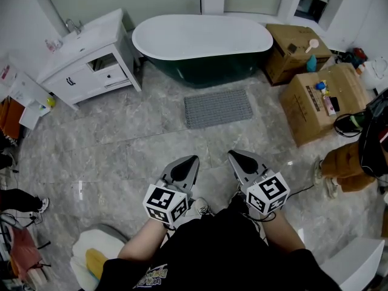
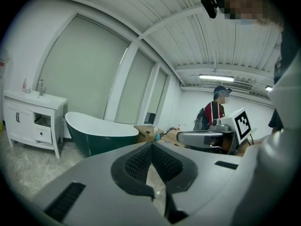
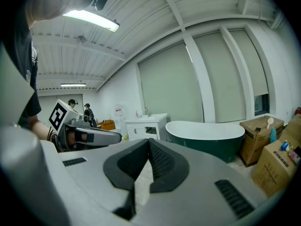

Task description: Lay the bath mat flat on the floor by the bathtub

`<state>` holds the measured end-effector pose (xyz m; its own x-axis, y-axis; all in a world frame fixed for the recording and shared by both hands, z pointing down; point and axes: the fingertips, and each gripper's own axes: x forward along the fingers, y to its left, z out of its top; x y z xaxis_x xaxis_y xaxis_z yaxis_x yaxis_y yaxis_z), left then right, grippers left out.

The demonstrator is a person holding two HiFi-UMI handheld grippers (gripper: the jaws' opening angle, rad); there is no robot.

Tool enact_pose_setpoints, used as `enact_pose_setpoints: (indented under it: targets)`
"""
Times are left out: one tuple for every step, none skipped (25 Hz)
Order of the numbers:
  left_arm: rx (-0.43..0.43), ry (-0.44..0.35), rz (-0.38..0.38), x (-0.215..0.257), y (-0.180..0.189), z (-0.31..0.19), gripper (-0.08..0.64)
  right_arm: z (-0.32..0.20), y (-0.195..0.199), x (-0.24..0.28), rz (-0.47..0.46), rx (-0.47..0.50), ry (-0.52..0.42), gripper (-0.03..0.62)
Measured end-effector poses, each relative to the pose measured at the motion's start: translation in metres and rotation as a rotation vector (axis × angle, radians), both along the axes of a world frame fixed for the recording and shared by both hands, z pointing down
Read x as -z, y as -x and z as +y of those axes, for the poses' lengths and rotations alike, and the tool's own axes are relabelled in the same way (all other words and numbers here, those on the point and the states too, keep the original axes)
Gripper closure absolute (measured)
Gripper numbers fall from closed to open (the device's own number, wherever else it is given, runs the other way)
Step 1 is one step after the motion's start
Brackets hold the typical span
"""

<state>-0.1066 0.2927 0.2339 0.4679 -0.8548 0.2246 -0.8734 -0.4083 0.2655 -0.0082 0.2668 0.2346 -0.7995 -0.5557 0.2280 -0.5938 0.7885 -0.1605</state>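
The dark green, white-rimmed bathtub stands across the far side of the grey marbled floor. Just in front of its middle, near it but not touching, the bath mat lies flat, its long axis running roughly parallel to the tub's length. It is a grey rectangle with a fine dotted texture. The left gripper and right gripper hover well short of the mat, each with jaws closed tip to tip on nothing.

Bath mat lies flat on the floor right in front of the bathtub. The sink vanity is left of the tub and two cardboard boxes are to its right.
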Motion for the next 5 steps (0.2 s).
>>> enact_pose_setpoints:
  targets:
    - [0.0,0.0,0.0,0.0007,0.0,0.0017,0.545,0.0016,0.0003,0.0005,0.001,0.001,-0.001,0.575]
    - [0.0,-0.001,-0.001,0.0016,0.0004,0.0031,0.545,0.0029,0.0007,0.0013,0.002,0.002,-0.002,0.575]
    - [0.0,-0.002,-0.002,0.0025,0.0009,0.0042,0.545,0.0039,0.0012,0.0023,0.002,0.003,-0.003,0.575]
    - [0.0,-0.003,-0.003,0.0035,0.0015,0.005,0.545,0.0047,0.0016,0.0033,0.003,0.004,-0.005,0.575]
    - [0.001,-0.004,-0.004,0.0046,0.0021,0.0059,0.545,0.0055,0.002,0.0044,0.003,0.005,-0.006,0.575]
